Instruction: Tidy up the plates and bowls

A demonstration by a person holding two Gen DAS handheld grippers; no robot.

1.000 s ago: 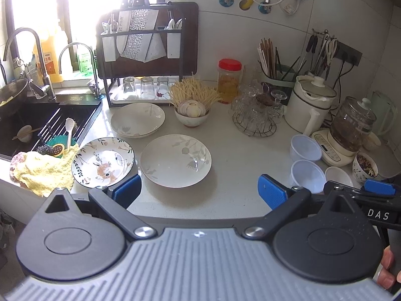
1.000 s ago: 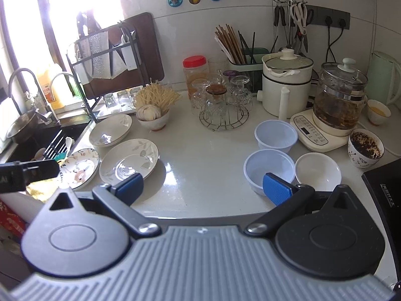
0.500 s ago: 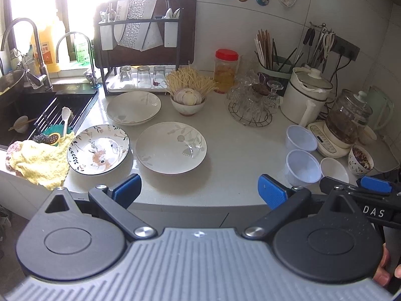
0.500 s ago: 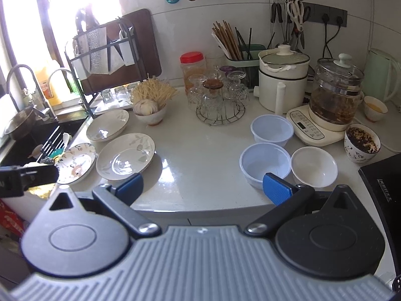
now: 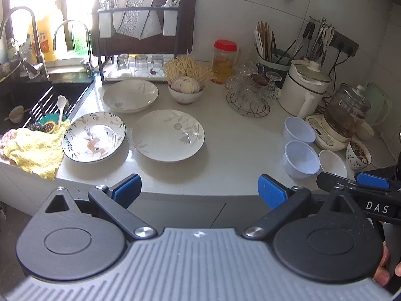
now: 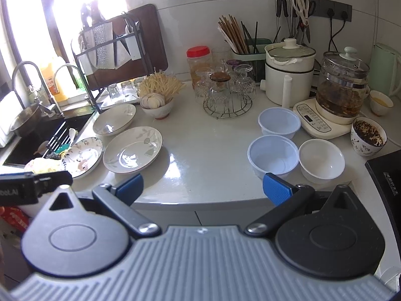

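Observation:
Three plates lie on the white counter: a patterned plate [image 5: 94, 136] at the left, a white leaf plate [image 5: 168, 135] in the middle, and a white plate [image 5: 130, 96] behind them. Two clear plastic bowls [image 6: 279, 123] [image 6: 273, 155] and a white bowl [image 6: 321, 160] stand at the right. My left gripper [image 5: 199, 190] is open and empty, off the counter's front edge. My right gripper [image 6: 202, 188] is open and empty, in front of the counter edge.
A sink [image 5: 37, 97] with a yellow cloth [image 5: 35, 148] is at the left. A dish rack [image 5: 140, 35], a garlic bowl [image 5: 185, 91], a glass stand [image 5: 249, 95], a white cooker [image 5: 308, 92], a glass kettle [image 5: 347, 111] and a filled cup [image 6: 368, 138] line the back and right.
Both grippers have drawn back from the counter, so the front edge and the cabinet below now show. Nothing on the counter has moved.

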